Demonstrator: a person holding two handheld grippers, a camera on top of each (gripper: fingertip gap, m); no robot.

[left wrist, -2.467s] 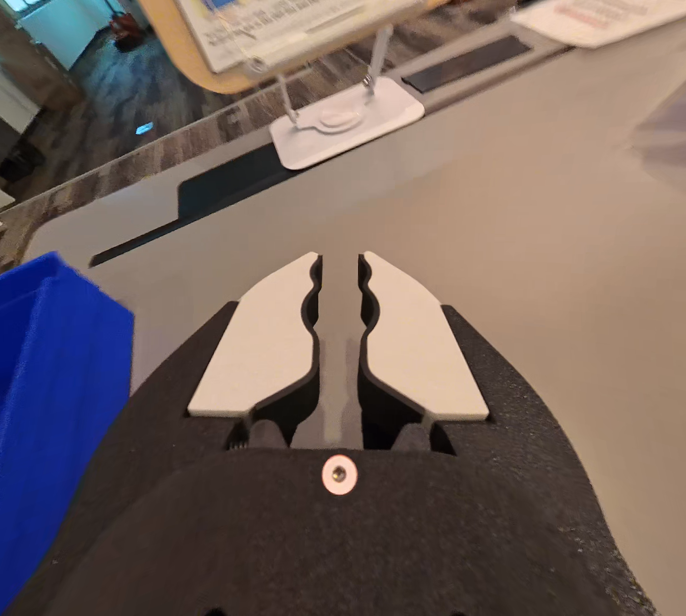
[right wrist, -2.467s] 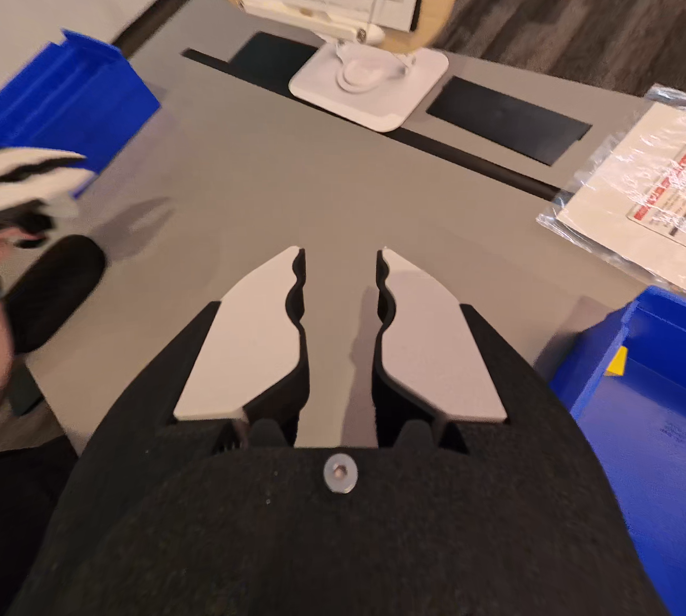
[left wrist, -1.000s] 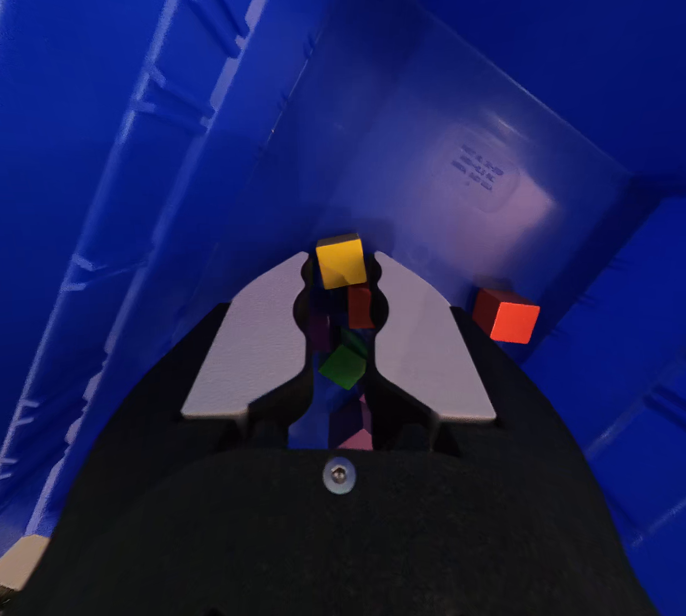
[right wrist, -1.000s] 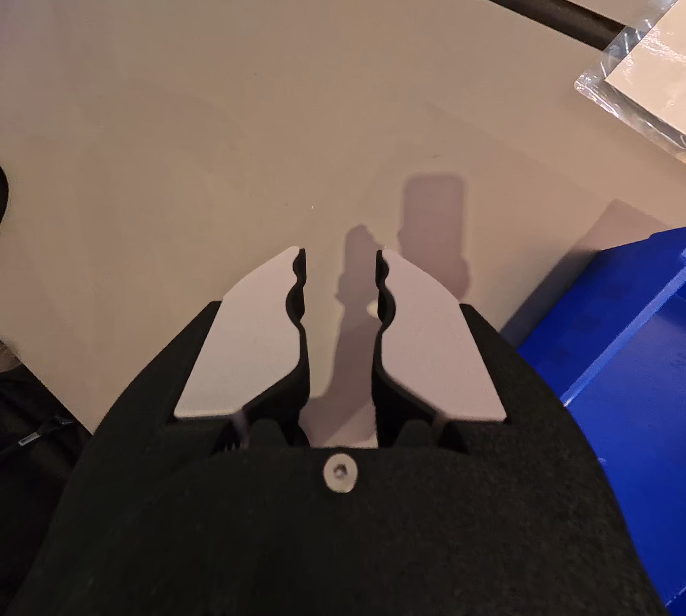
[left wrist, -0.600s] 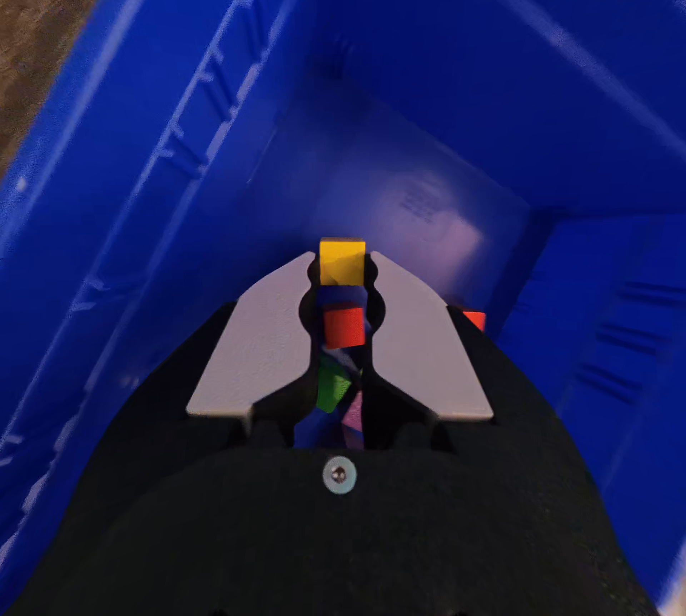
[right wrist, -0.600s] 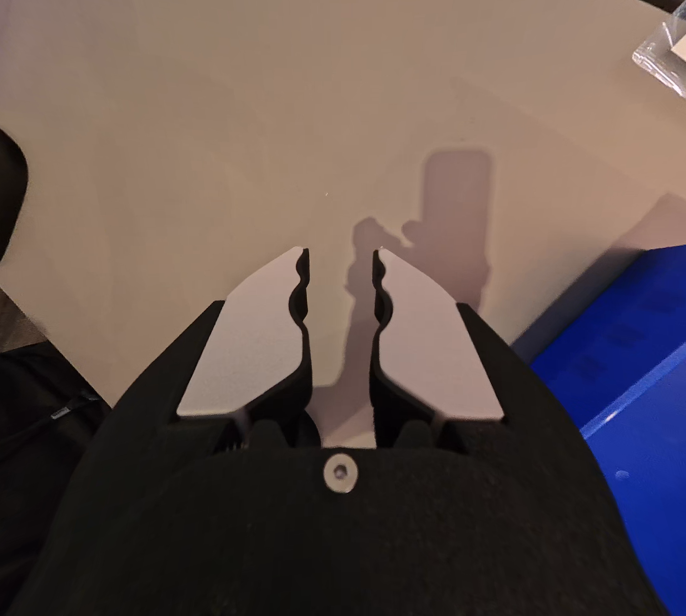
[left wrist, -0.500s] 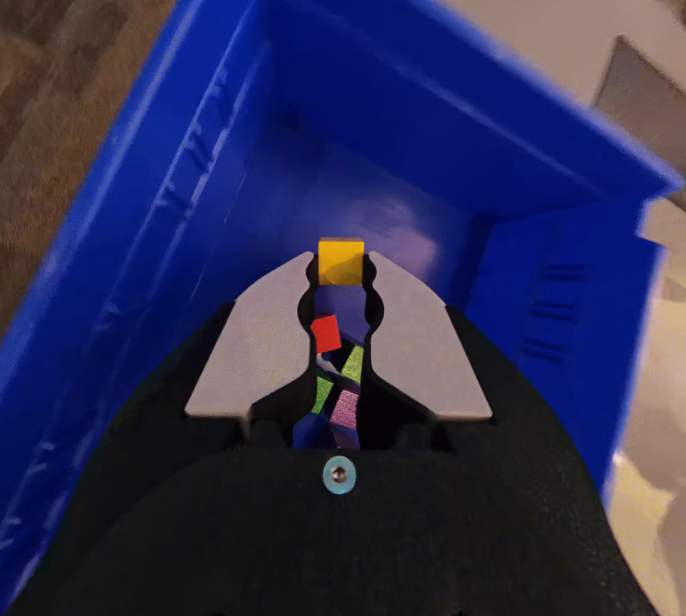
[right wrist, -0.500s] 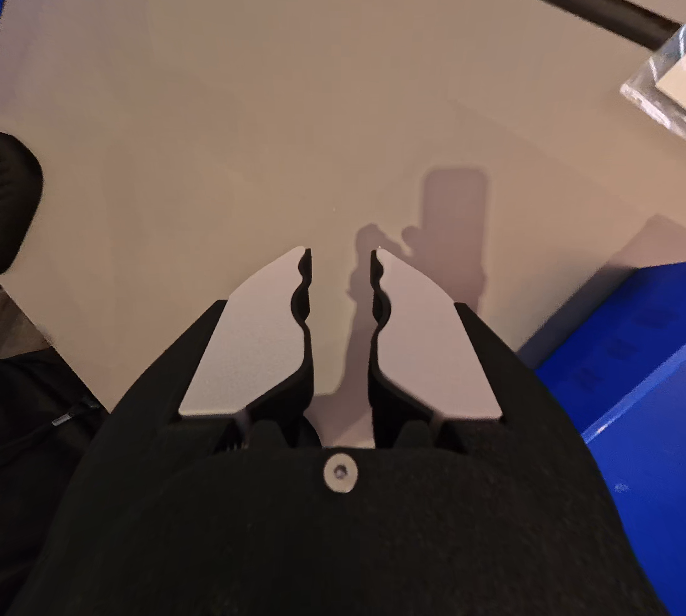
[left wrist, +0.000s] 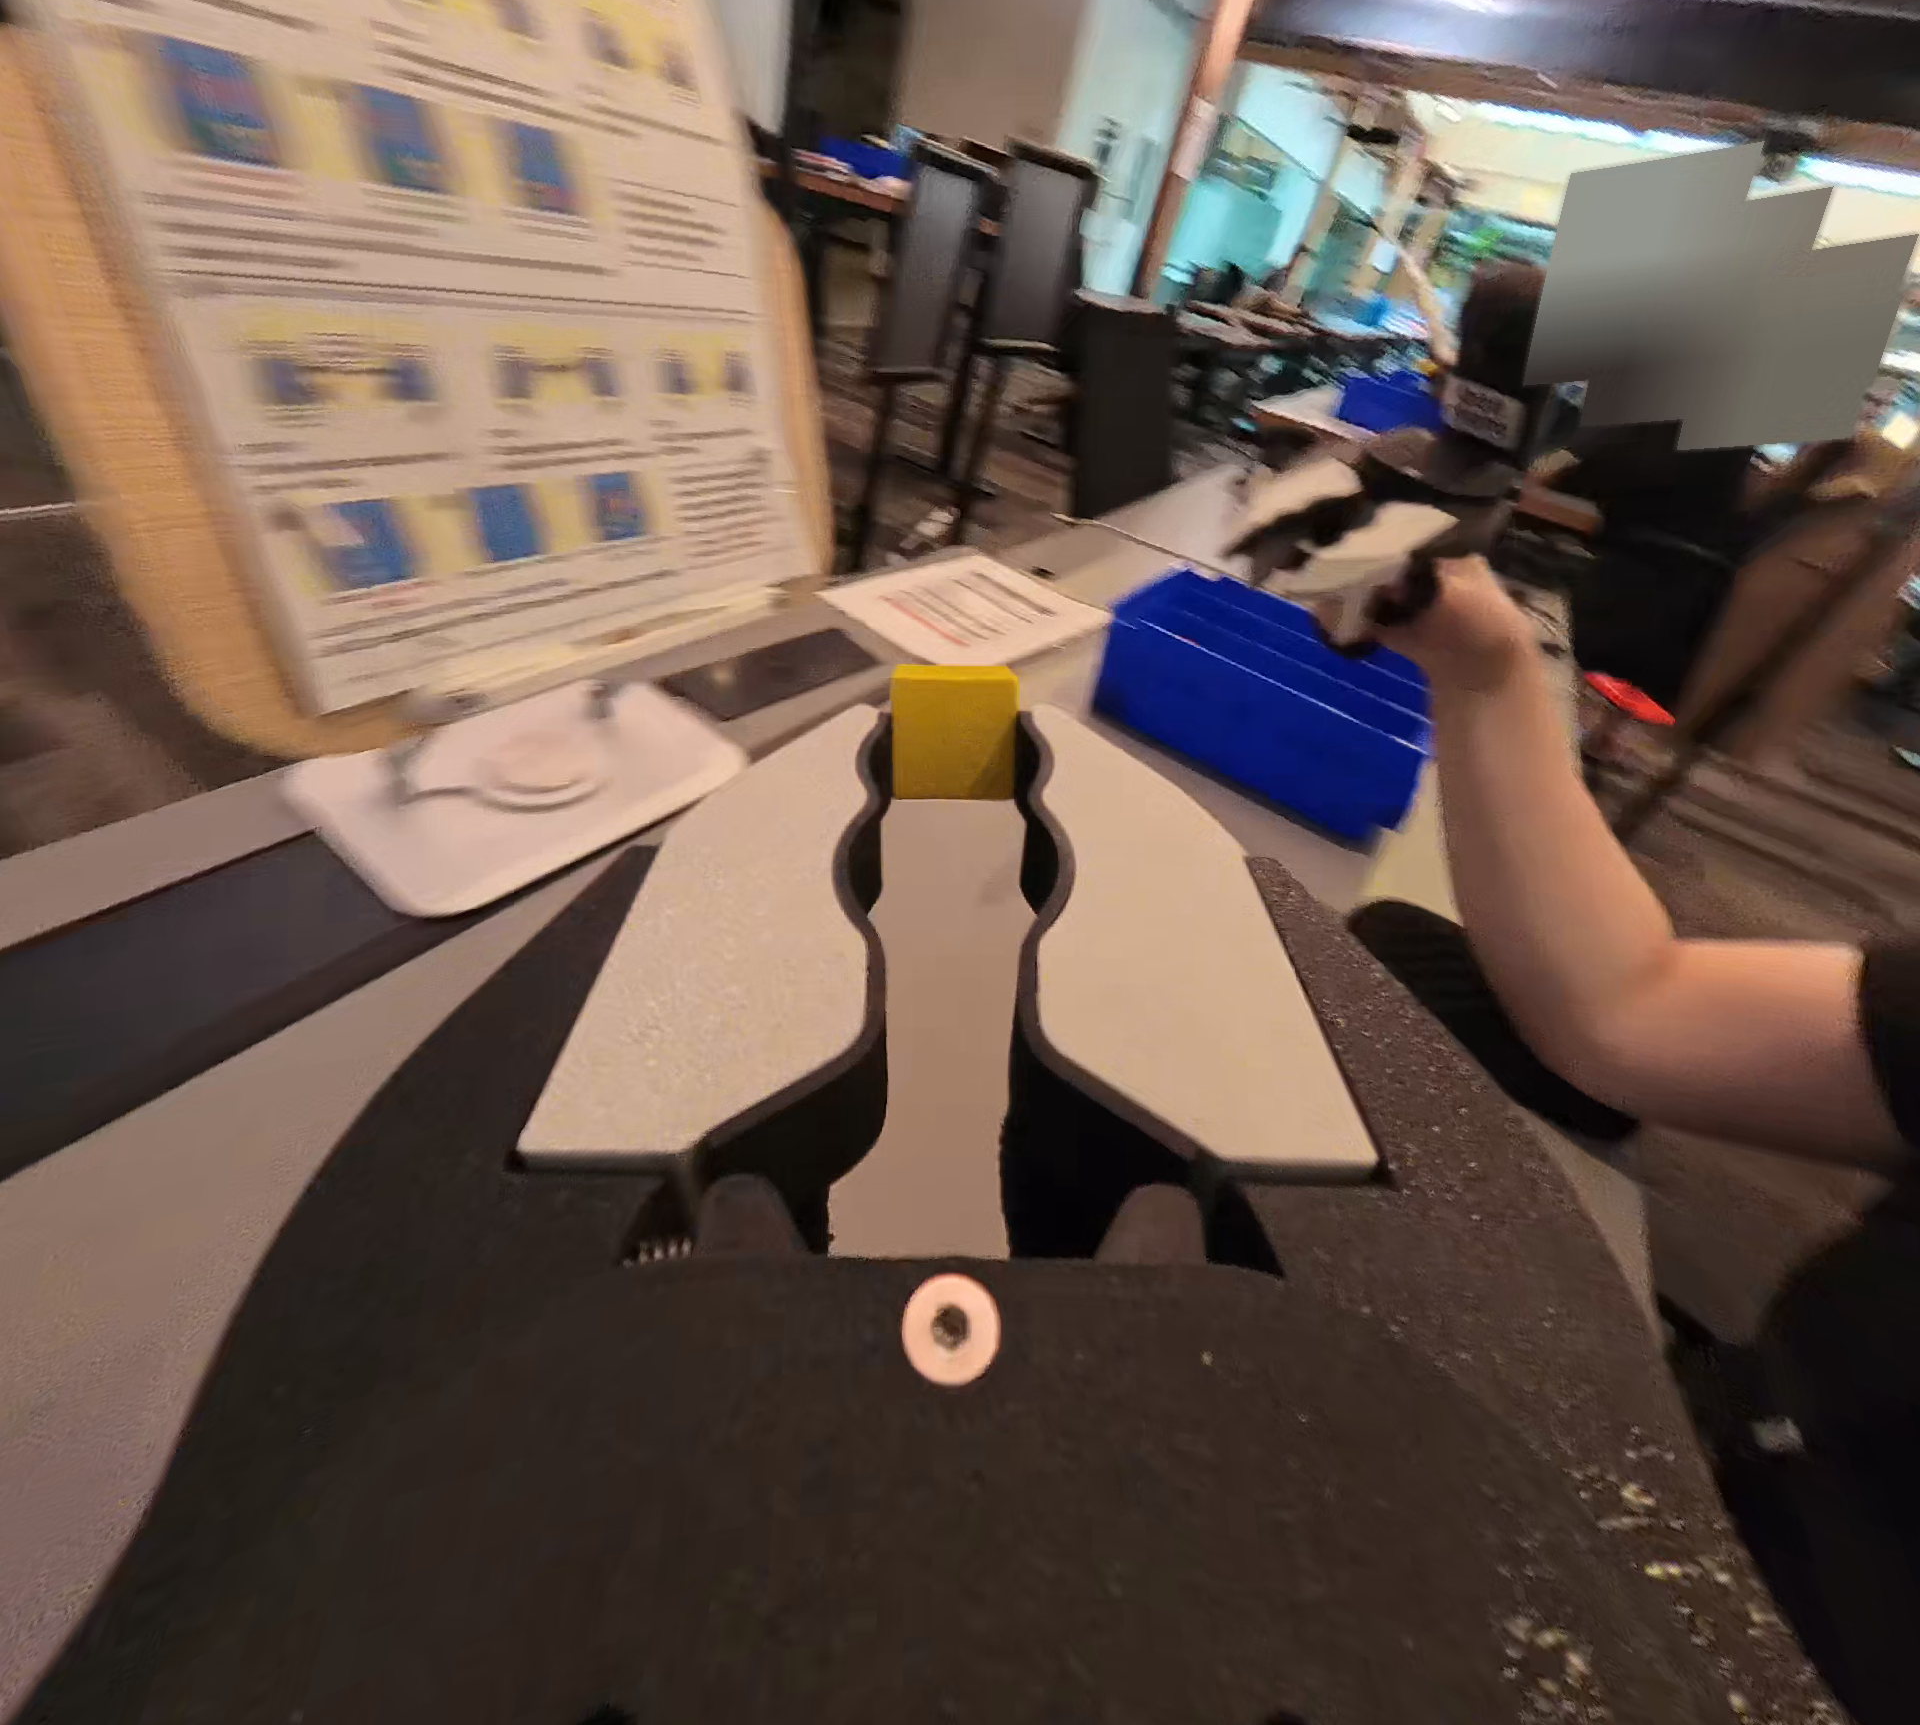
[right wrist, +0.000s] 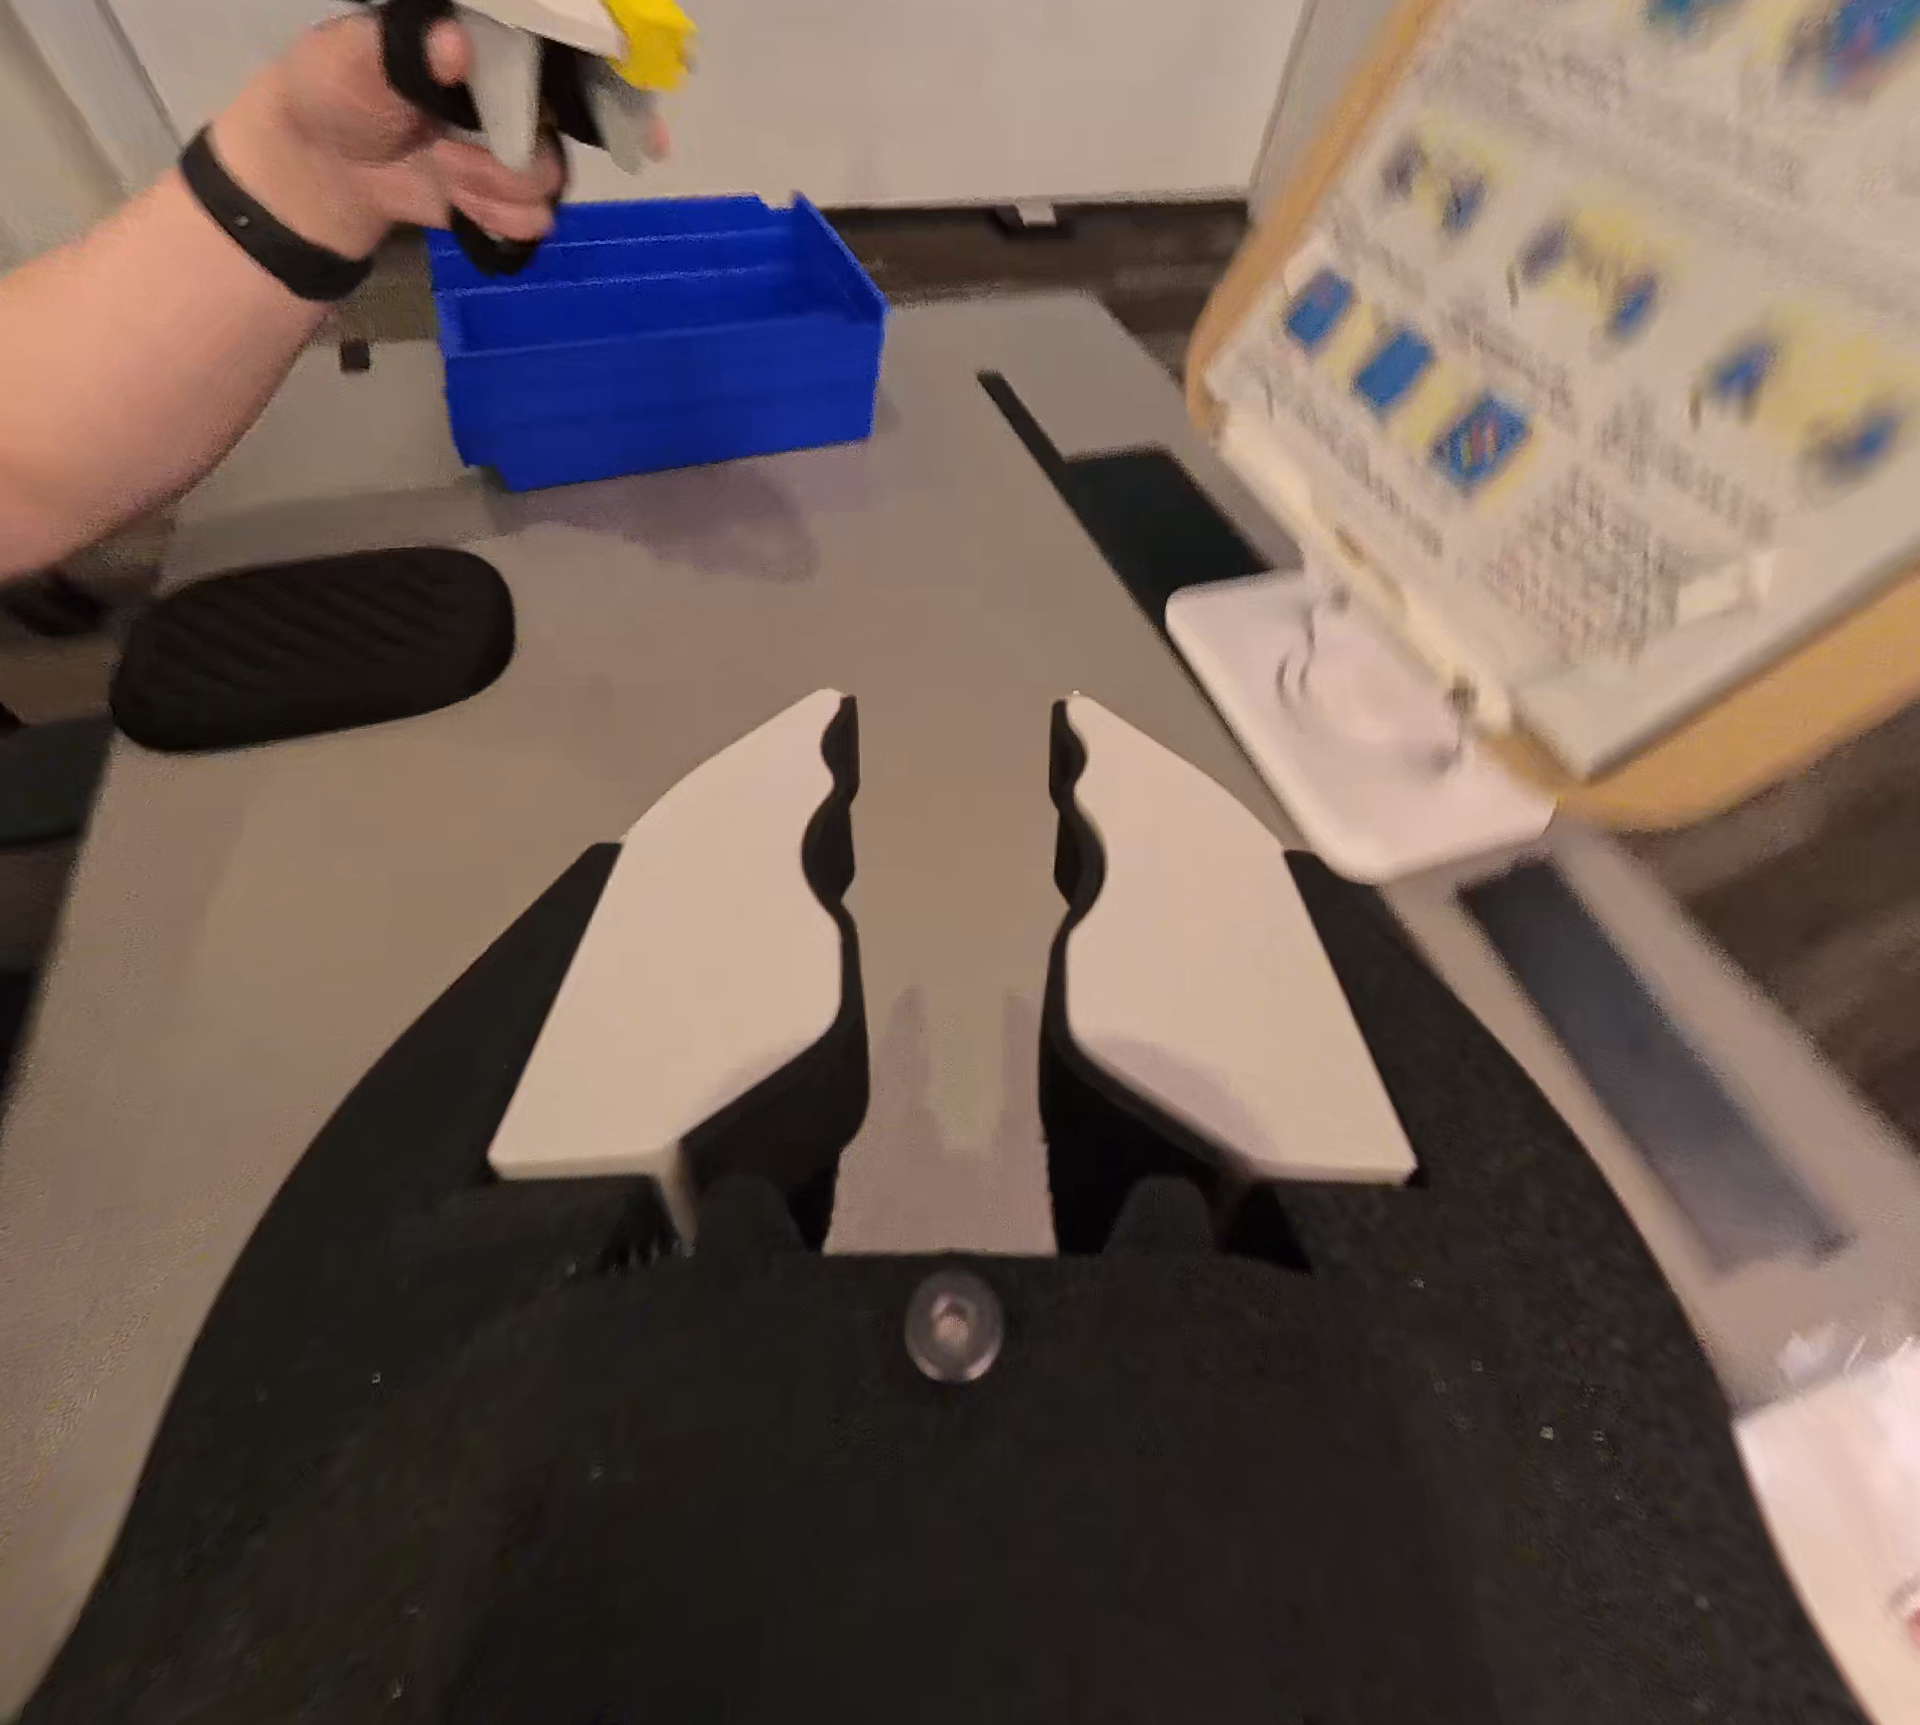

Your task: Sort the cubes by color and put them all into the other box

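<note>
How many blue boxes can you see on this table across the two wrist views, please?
2: one blue box at the table's right end, below the right gripper; the other blue box at the left end, behind the left gripper holding the yellow cube. Their insides are hidden.

The left gripper (left wrist: 954, 730) has lifted the yellow cube (left wrist: 952, 733) clear of its box.

I count one yellow cube (left wrist: 953, 730), pinched at my left fingertips, and two blue boxes: one (left wrist: 1257, 719) toward the tabletop's right edge, one (right wrist: 655, 340) toward its left. There is one instruction board (left wrist: 416, 241) on one white base (left wrist: 509, 787), plus one printed sheet (left wrist: 961, 610) near the far edge.
</note>
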